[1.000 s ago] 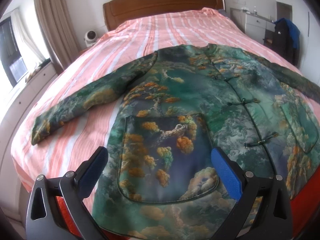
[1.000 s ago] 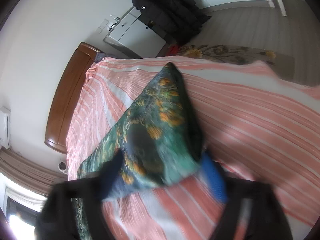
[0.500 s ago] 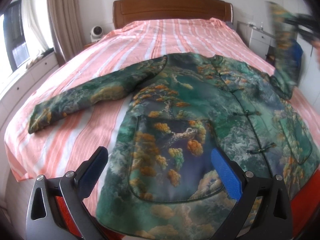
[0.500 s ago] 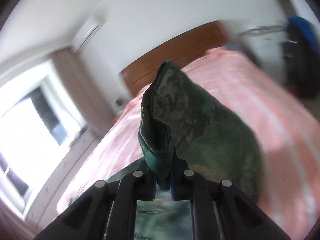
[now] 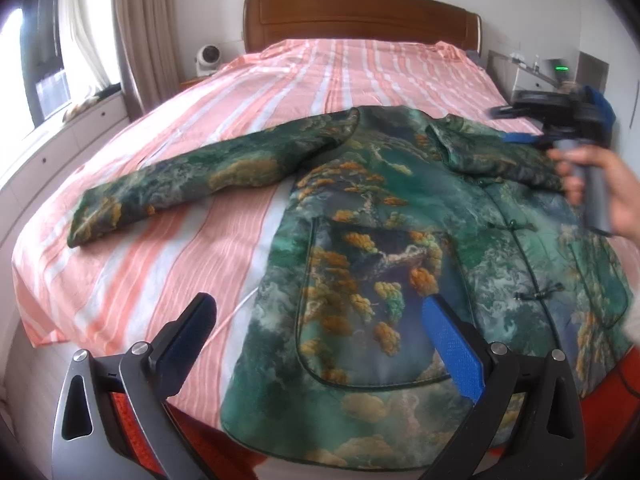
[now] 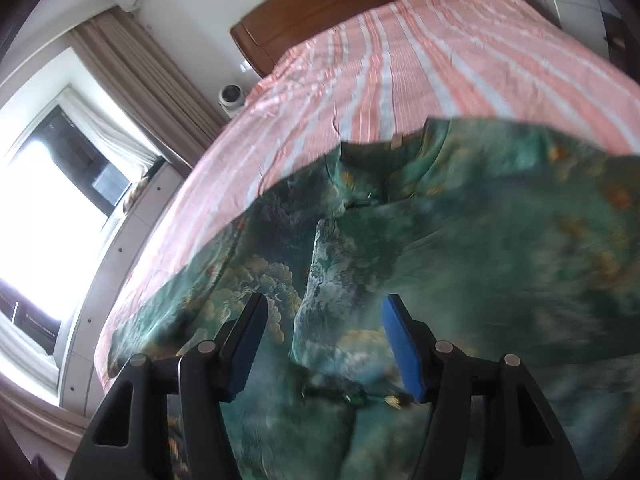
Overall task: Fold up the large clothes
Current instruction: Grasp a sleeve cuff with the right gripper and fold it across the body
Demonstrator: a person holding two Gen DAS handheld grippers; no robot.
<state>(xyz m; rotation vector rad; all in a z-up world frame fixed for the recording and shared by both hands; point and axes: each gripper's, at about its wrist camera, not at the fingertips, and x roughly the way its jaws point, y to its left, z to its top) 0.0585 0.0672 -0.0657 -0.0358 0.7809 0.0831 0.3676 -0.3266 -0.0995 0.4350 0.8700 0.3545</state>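
Each black gripper (image 6: 324,344) has blue pads (image 6: 402,346) and silver screws (image 6: 443,346).

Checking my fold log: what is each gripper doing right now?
Left tongs: open, holding nothing.
Right tongs: opening, nothing gripped, over the green patterned padded jacket.

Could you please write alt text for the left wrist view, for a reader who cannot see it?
A green padded jacket with orange-and-gold landscape print lies face up on a bed with a pink-and-white striped cover, one sleeve stretched out leftward, the other folded across its chest. The left tool hovers open over the hem; at right, a hand holds the right tool, its jaws opening.
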